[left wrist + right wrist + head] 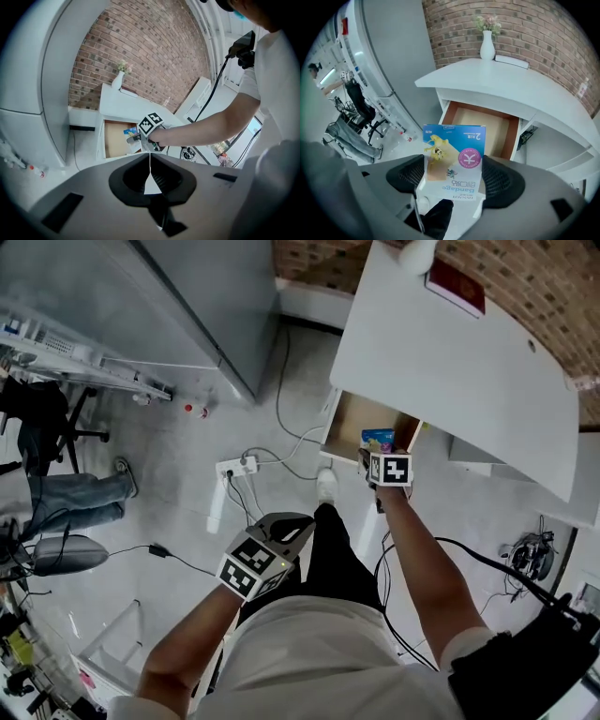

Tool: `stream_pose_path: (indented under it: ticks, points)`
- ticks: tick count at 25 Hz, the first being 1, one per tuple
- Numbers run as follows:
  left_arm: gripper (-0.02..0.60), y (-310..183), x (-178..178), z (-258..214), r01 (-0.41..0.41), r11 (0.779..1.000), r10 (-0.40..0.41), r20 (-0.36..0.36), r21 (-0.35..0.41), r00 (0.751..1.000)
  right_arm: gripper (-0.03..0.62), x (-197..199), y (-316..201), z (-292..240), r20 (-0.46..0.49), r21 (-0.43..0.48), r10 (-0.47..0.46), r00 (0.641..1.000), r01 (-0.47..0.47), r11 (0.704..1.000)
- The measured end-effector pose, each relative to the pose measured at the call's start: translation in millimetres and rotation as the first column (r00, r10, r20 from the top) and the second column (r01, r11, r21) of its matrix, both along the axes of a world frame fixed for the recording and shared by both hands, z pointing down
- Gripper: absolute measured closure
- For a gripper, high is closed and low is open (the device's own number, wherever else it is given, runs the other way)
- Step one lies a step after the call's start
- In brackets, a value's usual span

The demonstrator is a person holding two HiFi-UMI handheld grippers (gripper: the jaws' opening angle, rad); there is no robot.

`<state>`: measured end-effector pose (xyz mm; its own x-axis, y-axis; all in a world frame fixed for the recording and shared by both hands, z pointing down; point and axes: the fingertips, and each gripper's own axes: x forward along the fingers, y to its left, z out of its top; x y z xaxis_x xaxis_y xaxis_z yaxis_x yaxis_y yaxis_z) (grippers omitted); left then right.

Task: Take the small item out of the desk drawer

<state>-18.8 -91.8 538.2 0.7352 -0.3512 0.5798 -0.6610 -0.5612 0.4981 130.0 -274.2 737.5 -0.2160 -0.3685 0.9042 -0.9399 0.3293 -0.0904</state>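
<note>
My right gripper (pixel 454 174) is clamped on a small blue bandage box (pixel 454 154), with one ribbed pad pressed against each side. The right gripper view shows the box upright with its print upside down, directly in front of the open wooden drawer (pixel 480 125). Only this view shows the box's printed face. The head view looks down from above and shows just the top edge of the box at the drawer's front lip. I cannot tell there whether the box is fully clear of the drawer. My left gripper (pixel 150 171) has its jaws closed tip to tip. Its own view makes this plain, while the head view shows only its marker cube and dark body, well back from the drawer, near my legs. The left gripper view looks across at the drawer and shows my right arm reaching to it. A white vase (pixel 487 46) stands on the white desk (pixel 497 84) above the drawer.
</note>
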Motion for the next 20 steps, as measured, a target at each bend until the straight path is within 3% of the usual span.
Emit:
stream_pose_path:
  ticks: [11,20]
  points:
    - [0.557,31,-23,-54,-0.014,0.996,0.013,0.012,0.089,1.000,0.221,-19,101,-112,0.104,0.052,-0.038,0.994,0.032,0.998]
    - [0.557,49,-38,-95,-0.022,0.992,0.019,0.025,0.123,1.000,0.221,-20,162,-197,0.136,0.103,-0.076,0.988,0.063,0.993]
